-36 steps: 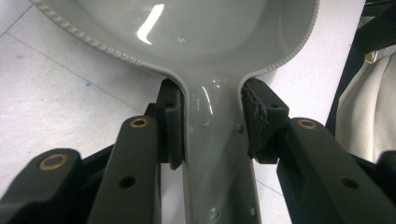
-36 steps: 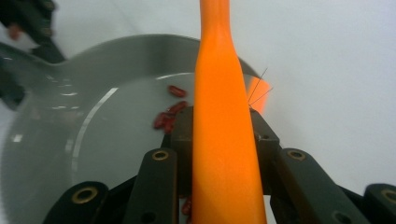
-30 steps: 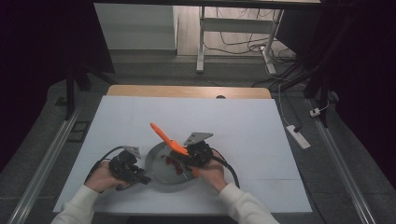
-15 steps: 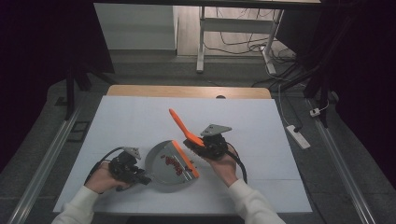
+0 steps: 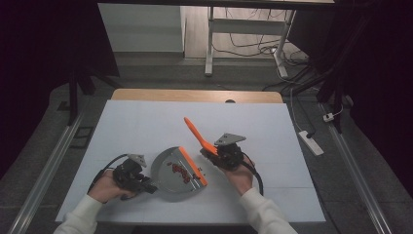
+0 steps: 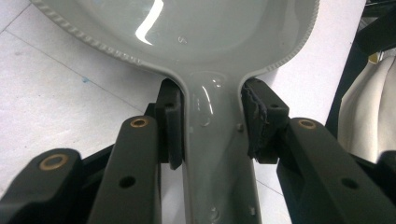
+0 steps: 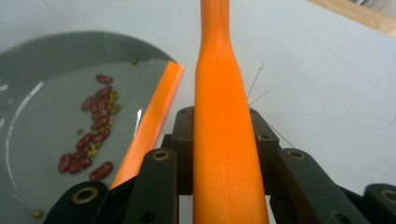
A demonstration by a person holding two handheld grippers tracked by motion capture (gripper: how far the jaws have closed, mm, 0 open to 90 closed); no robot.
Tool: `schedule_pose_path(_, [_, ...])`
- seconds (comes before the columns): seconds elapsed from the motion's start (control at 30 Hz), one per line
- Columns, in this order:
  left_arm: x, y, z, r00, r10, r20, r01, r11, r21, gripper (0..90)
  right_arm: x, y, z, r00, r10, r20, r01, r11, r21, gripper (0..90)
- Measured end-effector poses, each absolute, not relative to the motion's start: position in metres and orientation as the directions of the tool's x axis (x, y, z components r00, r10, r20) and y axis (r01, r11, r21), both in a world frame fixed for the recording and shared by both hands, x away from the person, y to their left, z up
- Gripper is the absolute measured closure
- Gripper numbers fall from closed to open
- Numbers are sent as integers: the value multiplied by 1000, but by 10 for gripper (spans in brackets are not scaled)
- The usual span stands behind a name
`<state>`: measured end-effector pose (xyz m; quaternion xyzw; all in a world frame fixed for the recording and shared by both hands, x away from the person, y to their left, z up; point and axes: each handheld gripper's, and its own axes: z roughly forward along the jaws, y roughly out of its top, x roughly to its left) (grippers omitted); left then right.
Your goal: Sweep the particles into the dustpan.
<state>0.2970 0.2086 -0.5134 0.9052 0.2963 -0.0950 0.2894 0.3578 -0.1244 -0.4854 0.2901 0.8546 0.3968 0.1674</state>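
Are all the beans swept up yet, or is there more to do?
Mostly done: a pile of red and green beans lies inside the grey dustpan. The left gripper is clamped on the dustpan's handle, and the right gripper grips the orange brush, held beside the pan. A few specks by the pan's orange lip look left to sweep in.

A lab: white-covered table (image 5: 146,122), floor cables (image 5: 253,46), dark surroundings.

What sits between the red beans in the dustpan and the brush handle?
The dustpan's orange lip runs between the beans and the brush handle, seen in the right gripper view.
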Motion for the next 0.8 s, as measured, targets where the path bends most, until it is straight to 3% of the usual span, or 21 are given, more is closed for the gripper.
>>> schedule_pose_path(0.8, [294,207,-514,799,487,-354,602,-655,457,617,332,-108,-504,-792,606,-81,359,568,741,698])
